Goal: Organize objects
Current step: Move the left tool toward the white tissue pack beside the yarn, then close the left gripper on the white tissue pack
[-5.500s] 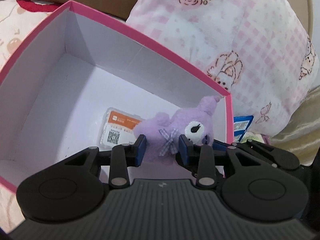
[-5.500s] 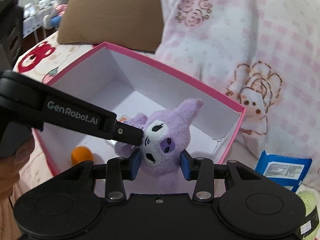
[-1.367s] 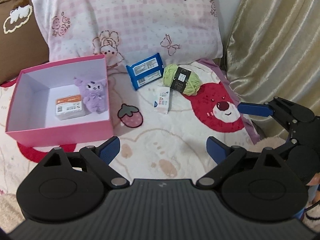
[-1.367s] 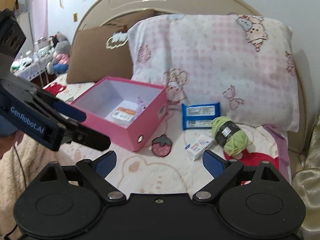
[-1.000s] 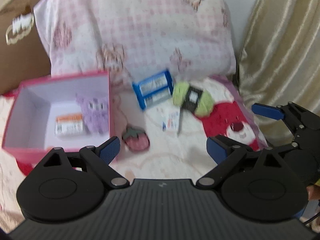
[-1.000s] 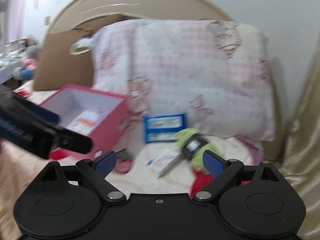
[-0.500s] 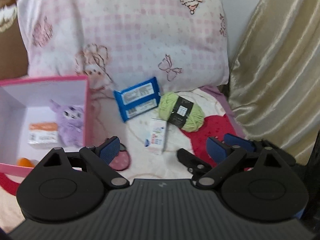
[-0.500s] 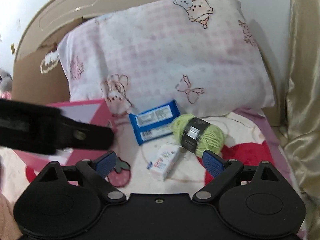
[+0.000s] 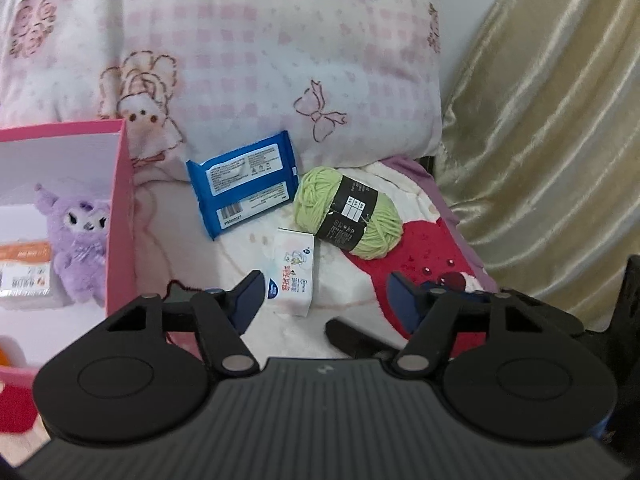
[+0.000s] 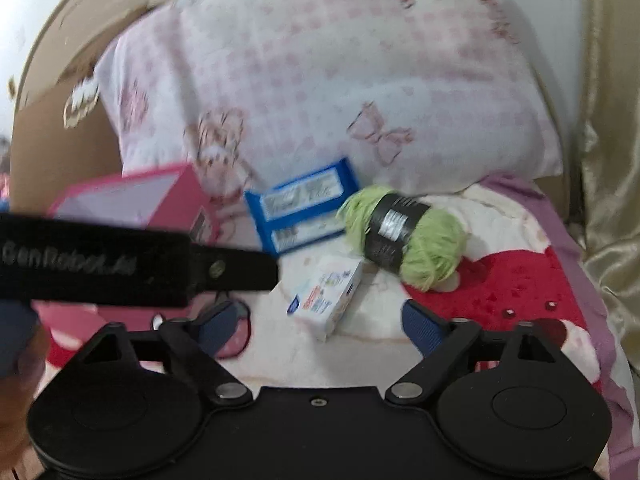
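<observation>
A small white box (image 9: 294,278) lies on the bed just beyond my left gripper (image 9: 326,296), close to its left finger; the jaws are closing and the pads touch nothing. Behind it lie a blue wipes pack (image 9: 244,188) and a green yarn ball (image 9: 348,218). The pink box (image 9: 120,216) at the left holds a purple plush (image 9: 78,236) and an orange-labelled packet (image 9: 24,270). My right gripper (image 10: 320,324) hovers before the white box (image 10: 326,296), jaws closing on nothing. One finger of the left gripper (image 10: 224,268) crosses the right wrist view.
A pink checked pillow (image 9: 240,60) stands behind the items, and a gold curtain (image 9: 540,140) hangs at the right. The blanket has a red bear print (image 10: 512,280). A brown cushion (image 10: 52,140) and the headboard sit at the back left. A black finger of the right gripper (image 9: 352,338) shows low in the left wrist view.
Both grippers let go of the plush, which now sits in the pink box. They have since moved down and closer to the white box and yarn. The left jaws narrowed markedly, the right slightly.
</observation>
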A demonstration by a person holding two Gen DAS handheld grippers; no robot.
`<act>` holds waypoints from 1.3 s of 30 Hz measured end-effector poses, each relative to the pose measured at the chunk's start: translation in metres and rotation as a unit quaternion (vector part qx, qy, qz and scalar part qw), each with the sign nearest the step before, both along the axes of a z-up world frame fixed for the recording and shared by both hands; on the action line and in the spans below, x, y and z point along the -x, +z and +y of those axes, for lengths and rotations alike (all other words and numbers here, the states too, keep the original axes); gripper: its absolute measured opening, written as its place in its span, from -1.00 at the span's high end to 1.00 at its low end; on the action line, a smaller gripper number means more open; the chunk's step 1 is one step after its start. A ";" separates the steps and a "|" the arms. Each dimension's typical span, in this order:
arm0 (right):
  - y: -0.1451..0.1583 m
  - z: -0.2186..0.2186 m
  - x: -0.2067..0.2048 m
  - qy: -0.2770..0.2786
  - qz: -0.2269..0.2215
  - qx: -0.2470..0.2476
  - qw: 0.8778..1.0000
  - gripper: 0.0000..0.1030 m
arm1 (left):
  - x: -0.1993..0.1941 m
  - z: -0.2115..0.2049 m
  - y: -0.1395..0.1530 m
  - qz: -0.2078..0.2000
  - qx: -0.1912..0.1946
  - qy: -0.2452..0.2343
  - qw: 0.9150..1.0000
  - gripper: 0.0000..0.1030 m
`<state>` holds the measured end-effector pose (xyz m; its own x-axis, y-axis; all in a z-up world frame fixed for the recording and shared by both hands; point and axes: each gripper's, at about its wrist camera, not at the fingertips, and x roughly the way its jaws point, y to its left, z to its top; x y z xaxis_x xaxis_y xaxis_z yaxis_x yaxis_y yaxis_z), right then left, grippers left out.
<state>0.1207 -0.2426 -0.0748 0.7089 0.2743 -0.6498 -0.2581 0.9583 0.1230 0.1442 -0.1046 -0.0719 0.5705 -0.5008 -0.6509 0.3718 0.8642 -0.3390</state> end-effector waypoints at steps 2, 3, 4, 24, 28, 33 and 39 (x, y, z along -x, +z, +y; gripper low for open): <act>-0.006 0.008 -0.006 0.018 0.010 0.009 1.000 -0.56 | -0.006 -0.001 -0.005 -0.005 -0.004 -0.008 1.000 -0.15; -0.007 0.011 -0.008 0.019 0.008 0.013 1.000 -0.46 | -0.009 -0.002 -0.008 -0.004 -0.004 -0.010 1.000 -0.07; -0.008 0.013 -0.008 0.012 0.000 0.022 1.000 -0.45 | -0.014 -0.002 -0.013 0.001 -0.001 -0.014 1.000 -0.03; -0.055 0.030 -0.054 0.025 0.073 0.044 0.996 -0.25 | -0.043 -0.008 -0.078 0.035 0.021 -0.008 0.999 0.20; -0.062 0.031 -0.061 0.027 0.087 0.045 0.995 0.03 | -0.047 -0.008 -0.087 0.038 0.017 -0.002 0.999 0.20; -0.067 0.028 -0.066 0.027 0.093 0.041 0.994 0.10 | -0.052 -0.007 -0.097 0.046 0.023 0.003 0.999 0.20; -0.074 0.024 -0.071 0.022 0.100 0.026 0.994 0.08 | -0.054 -0.008 -0.102 0.047 0.048 -0.003 0.998 0.25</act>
<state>0.1920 -0.2184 -0.1488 0.5527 0.2654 -0.7900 -0.2756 0.9528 0.1273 0.1978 -0.1129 -0.1736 0.5058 -0.5670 -0.6501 0.3394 0.8237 -0.4543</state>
